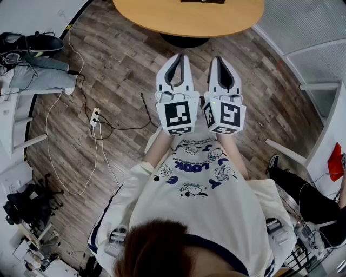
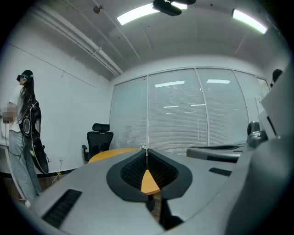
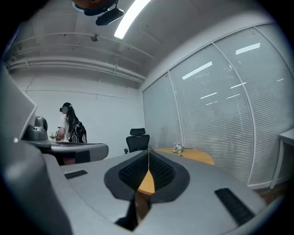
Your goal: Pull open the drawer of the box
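Closest in, the person's cream printed shirt fills the lower head view, with both arms stretched forward. Out front the left gripper and the right gripper sit side by side and level, tips aimed at the round wooden table across the plank floor. Each has its jaws clenched tip to tip on nothing. A black office chair stands beyond the table, and another person stands by the white wall. No view shows the box or its drawer.

text: "LOOK" | on: printed shirt | reads upside down in head view
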Motion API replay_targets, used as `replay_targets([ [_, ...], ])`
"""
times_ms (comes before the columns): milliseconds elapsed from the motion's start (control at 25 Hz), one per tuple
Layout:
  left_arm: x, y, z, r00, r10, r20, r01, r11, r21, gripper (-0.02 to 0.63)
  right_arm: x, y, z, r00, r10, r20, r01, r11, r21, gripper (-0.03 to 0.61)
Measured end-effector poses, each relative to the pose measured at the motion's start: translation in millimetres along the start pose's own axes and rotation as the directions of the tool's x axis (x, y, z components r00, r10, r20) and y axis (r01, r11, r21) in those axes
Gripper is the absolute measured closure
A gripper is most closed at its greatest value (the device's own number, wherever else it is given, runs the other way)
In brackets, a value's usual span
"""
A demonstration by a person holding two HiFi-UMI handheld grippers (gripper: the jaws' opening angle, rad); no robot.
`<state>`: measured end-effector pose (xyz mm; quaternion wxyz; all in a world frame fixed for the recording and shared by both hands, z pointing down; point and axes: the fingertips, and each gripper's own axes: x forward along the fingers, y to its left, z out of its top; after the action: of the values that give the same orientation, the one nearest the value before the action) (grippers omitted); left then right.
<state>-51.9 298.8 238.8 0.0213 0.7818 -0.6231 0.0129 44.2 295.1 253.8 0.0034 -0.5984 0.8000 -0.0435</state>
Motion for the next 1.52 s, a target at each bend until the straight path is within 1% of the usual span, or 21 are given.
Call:
replay_targets([
  [400,16.6,4.8,-4.9,1.0,-0.018,-0.011,0.018,1.0,0.0,0.592,17.0,-1.9,-8.3,1.0,-0.011,-0.018,0.011,1.0,0.006,0.548],
  [800,51.0,22.4,-5.1,0.999,-0.053,-0.008,0.054,0.999,0.011,0.592,52.6,-4.5,-11.2,0.999,-0.04,-0.019,0.04,0.999,0.007,0.546],
  [1040,70.5,32.5,-8.1,0.997,-0.074,-0.01,0.074,0.997,0.018,0.592,72.6,-1.6,-18.8,0.998,-0.056,-0.03,0.056,0.998,0.025,0.546],
  [1320,79.9,39.1,-19.6,0.995,-0.091,-0.044,0.092,0.996,0.005,0.592,80.0,-0.5,-29.8,0.995,-0.075,-0.062,0.077,0.997,0.028,0.546],
  [1520,93.3,39.8,-27.0,0.994,-0.09,-0.067,0.09,0.996,-0.005,0.592,91.6,-4.9,-35.1,0.994,-0.072,-0.084,0.075,0.997,0.028,0.546],
])
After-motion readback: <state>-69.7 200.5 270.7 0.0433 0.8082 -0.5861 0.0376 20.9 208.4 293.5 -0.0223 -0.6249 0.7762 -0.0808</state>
